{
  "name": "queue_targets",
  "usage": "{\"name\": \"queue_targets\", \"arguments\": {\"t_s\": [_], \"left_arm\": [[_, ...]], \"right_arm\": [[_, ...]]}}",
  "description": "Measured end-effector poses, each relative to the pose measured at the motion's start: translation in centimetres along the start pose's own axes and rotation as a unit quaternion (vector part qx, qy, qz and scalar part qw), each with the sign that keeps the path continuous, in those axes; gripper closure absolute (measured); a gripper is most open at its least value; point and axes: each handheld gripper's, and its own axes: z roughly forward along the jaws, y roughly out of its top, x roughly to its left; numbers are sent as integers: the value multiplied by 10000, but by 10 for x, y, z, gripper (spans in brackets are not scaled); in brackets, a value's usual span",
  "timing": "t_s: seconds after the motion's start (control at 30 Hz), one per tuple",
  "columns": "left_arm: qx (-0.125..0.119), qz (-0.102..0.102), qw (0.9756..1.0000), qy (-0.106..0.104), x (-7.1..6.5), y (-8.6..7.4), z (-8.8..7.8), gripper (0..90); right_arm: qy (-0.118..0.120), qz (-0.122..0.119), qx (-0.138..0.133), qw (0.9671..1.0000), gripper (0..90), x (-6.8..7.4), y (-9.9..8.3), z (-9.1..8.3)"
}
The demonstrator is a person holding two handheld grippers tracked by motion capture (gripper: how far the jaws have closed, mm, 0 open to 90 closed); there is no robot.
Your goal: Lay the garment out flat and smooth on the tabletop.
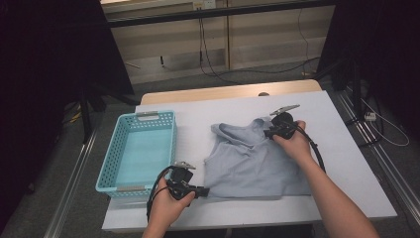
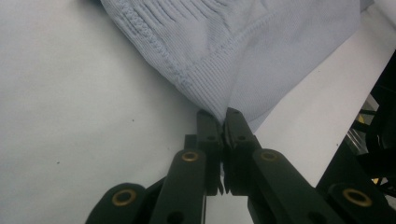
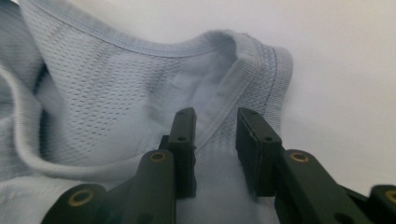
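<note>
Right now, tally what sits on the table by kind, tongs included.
Light blue garment: 1
Turquoise basket: 1
Tongs: 2, left tongs and right tongs
Total: 4

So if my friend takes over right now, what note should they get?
Left gripper: jaws shut on the near left corner of the blue shirt.
Right gripper: jaws apart, straddling a ribbed edge at the shirt's far end, not pinching it.
Shirt lies rumpled on the table; the basket sits to its left with no shirt in it.
Done: one corner gripped.
Left: probably grip the far edge, then fold or move the shirt.
</note>
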Motion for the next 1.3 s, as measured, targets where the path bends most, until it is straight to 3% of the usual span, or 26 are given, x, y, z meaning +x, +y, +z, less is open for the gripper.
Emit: {"name": "queue_targets", "arguments": {"t_s": [0.13,0.27,0.4,0.53,0.6,0.63,0.67,0.7,0.73,0.87,0.93,1.0,1.07,1.3], "left_arm": [[-8,21,10000,18,0,0,0,873],[-35,10,10000,9,0,0,-1,874],[-86,3,10000,21,1,0,-2,873],[-103,-28,9999,36,1,-1,-2,873],[-110,-14,9999,49,1,-2,-1,872],[-115,-10,9999,51,1,-1,-1,872],[-94,7,9999,56,2,-1,-1,872],[-85,6,10000,49,3,-2,0,872],[-100,-43,9999,48,2,-2,1,872],[-64,-10,10000,74,2,-2,1,872],[-114,-29,9999,91,0,-2,0,872],[-123,3,9998,129,-1,-2,0,872],[-139,2,9998,139,-2,-2,0,872],[-165,-2,9998,120,-2,-2,-1,872]], "right_arm": [[112,-105,232,9996,900,1,4,10],[46,-279,257,9993,900,4,8,12],[72,-317,-139,9994,900,6,19,7],[102,-397,-7,9992,900,10,20,12],[179,-314,-69,9993,769,13,19,12],[179,-314,-69,9993,769,13,19,12],[126,-332,-136,9993,699,16,20,11],[107,-467,-155,9987,672,19,21,9],[167,-535,-305,9980,590,27,25,3],[387,-555,-445,9967,562,38,31,-5],[642,-694,-530,9941,540,54,37,-10],[675,-701,-535,9938,540,58,37,-10],[878,-726,-457,9924,544,72,38,-5],[1009,-881,-241,9907,581,89,33,12]]}}
